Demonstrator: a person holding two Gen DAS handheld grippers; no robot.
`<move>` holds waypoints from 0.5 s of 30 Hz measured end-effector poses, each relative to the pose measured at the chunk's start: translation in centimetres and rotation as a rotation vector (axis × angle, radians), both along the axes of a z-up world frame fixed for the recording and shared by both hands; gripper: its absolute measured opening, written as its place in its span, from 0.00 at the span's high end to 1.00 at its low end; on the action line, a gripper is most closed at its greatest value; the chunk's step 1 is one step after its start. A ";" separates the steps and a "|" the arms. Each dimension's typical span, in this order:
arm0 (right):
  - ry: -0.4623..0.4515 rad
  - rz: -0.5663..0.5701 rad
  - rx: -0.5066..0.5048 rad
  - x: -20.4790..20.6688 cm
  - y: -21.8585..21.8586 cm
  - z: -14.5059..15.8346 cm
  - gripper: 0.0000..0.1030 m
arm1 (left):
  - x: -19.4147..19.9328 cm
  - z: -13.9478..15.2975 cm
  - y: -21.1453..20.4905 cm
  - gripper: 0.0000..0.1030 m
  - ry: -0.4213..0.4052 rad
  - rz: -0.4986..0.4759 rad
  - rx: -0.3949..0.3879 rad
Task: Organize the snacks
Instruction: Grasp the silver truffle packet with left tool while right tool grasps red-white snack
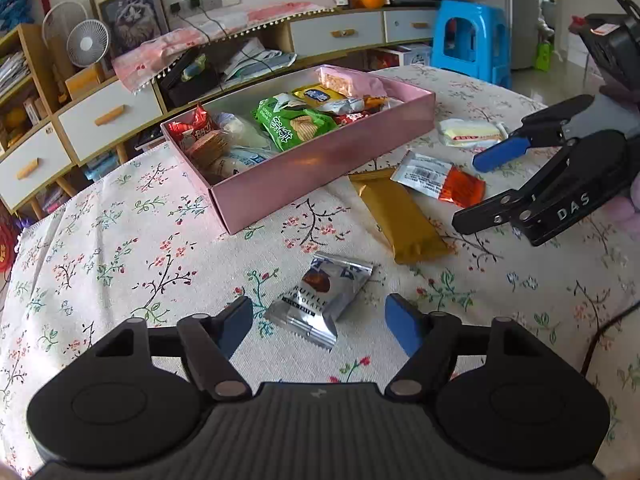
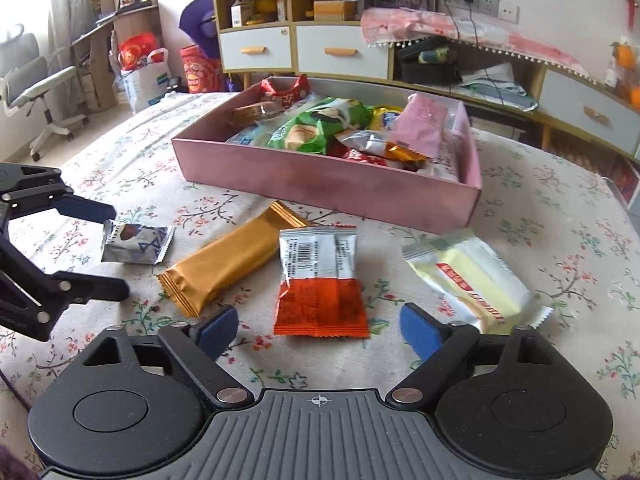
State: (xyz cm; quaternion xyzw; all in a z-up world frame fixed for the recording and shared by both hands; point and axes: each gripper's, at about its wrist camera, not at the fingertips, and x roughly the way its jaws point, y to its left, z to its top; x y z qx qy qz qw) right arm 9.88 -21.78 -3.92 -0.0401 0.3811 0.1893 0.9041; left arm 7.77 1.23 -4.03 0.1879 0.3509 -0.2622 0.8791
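A pink box (image 1: 320, 164) holds several snack packets, a green one (image 1: 294, 122) among them; it also shows in the right wrist view (image 2: 320, 184). Loose on the floral cloth lie a silver truffle packet (image 1: 320, 300) (image 2: 136, 242), a gold bar (image 1: 400, 216) (image 2: 232, 260), a white and orange packet (image 1: 440, 180) (image 2: 320, 284) and a pale yellow packet (image 1: 470, 133) (image 2: 472, 280). My left gripper (image 1: 320, 326) is open, just short of the silver packet. My right gripper (image 2: 318, 330) is open, just short of the white and orange packet.
The table (image 1: 120, 240) is covered by a floral cloth. Behind it stand a low cabinet with drawers (image 1: 340, 32), a blue stool (image 1: 472, 40) and a small fan (image 1: 86, 42). An office chair (image 2: 36, 88) stands at the far left in the right wrist view.
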 end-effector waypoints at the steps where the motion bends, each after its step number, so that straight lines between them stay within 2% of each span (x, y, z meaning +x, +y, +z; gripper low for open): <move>1: 0.000 -0.003 -0.001 0.1 0.1 0.0 0.21 | 0.2 0.0 -0.1 0.37 0.005 0.003 -0.005; 6: 0.003 -0.019 -0.008 0.9 0.5 0.1 0.30 | 0.6 0.1 -0.2 0.41 0.034 0.040 -0.021; 11: 0.003 -0.022 -0.015 1.3 0.8 0.0 0.31 | 1.0 0.1 -0.2 0.42 0.048 0.065 -0.029; 15: 0.007 -0.022 -0.018 1.5 1.1 0.1 0.33 | 1.3 0.2 -0.3 0.48 0.066 0.083 -0.039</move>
